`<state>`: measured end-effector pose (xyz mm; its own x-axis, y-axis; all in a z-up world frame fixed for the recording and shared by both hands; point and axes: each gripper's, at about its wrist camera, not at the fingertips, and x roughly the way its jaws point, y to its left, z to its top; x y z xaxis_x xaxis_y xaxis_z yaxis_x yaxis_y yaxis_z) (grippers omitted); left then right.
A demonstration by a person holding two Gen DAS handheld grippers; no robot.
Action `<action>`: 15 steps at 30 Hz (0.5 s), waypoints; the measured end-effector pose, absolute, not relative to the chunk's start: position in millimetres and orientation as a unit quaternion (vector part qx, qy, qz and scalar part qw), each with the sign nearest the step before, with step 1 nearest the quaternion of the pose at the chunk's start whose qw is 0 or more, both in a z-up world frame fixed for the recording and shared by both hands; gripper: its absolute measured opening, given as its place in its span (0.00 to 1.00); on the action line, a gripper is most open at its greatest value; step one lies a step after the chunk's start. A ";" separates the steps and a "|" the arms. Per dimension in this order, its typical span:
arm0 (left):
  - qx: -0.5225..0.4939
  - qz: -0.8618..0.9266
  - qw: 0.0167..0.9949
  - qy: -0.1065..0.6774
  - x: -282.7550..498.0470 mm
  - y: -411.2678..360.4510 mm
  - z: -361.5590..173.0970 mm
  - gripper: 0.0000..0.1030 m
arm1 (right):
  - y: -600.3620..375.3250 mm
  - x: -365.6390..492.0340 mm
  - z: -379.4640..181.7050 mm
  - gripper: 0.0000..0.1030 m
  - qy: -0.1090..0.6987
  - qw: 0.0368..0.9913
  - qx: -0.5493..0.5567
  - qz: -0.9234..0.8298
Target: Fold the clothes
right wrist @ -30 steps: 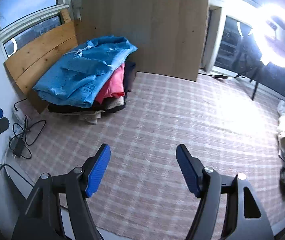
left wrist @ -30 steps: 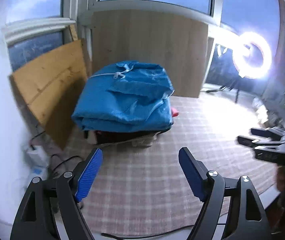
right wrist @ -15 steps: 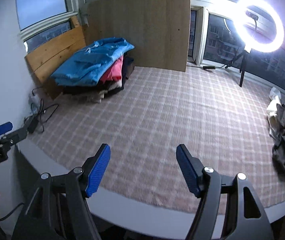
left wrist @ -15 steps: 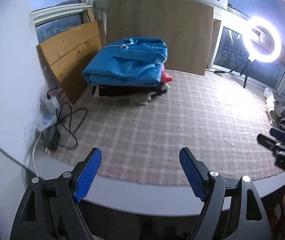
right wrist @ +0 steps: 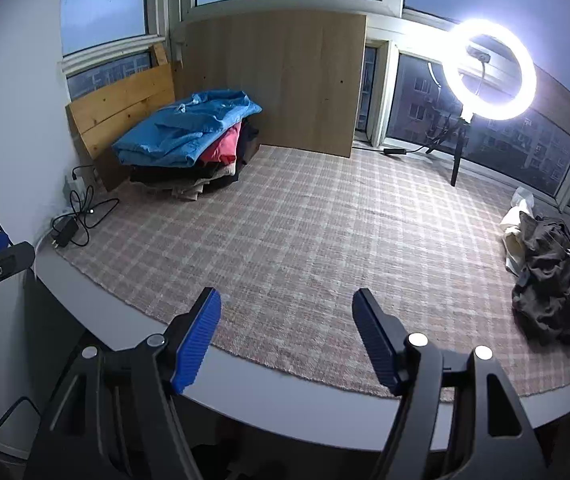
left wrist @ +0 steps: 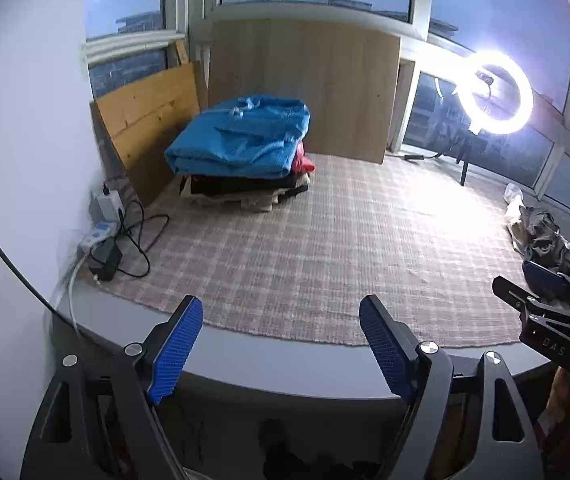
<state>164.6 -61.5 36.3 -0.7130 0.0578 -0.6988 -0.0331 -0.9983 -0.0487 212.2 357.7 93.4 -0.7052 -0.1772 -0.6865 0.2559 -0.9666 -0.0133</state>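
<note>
A stack of folded clothes [left wrist: 245, 160] with a blue garment on top sits at the far left of the table; it also shows in the right wrist view [right wrist: 189, 140]. A dark crumpled pile of clothes [right wrist: 549, 280] lies at the table's right edge, also in the left wrist view [left wrist: 545, 232]. My left gripper [left wrist: 281, 344] is open and empty, held back over the table's near edge. My right gripper [right wrist: 287, 332] is open and empty, also at the near edge. Each gripper shows at the side of the other's view.
A checked cloth [right wrist: 305, 232] covers the table [right wrist: 325, 408]. Wooden boards [left wrist: 305, 88] stand behind the stack. A lit ring light [right wrist: 489, 70] stands at the back right. A power strip and cables [left wrist: 117, 236] lie at the left edge.
Both grippers have pulled back from the folded stack to the table's near edge. They stay open and empty.
</note>
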 end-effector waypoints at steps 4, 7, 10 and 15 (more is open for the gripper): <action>-0.366 0.930 0.036 -0.020 172.5 -57.3 46.1 0.87 | 360.3 218.7 98.5 0.66 0.056 0.119 0.359 -0.924; -0.358 0.933 0.034 -0.019 177.5 -53.3 51.1 0.95 | 361.1 221.8 100.4 0.66 0.057 0.118 0.354 -0.926; -0.346 0.938 0.021 -0.014 184.3 -49.5 54.6 0.98 | 362.1 222.4 100.4 0.66 0.056 0.120 0.354 -0.926; -0.333 0.942 0.021 -0.026 190.1 -52.7 58.2 0.98 | 360.2 222.4 96.0 0.67 0.060 0.121 0.360 -0.923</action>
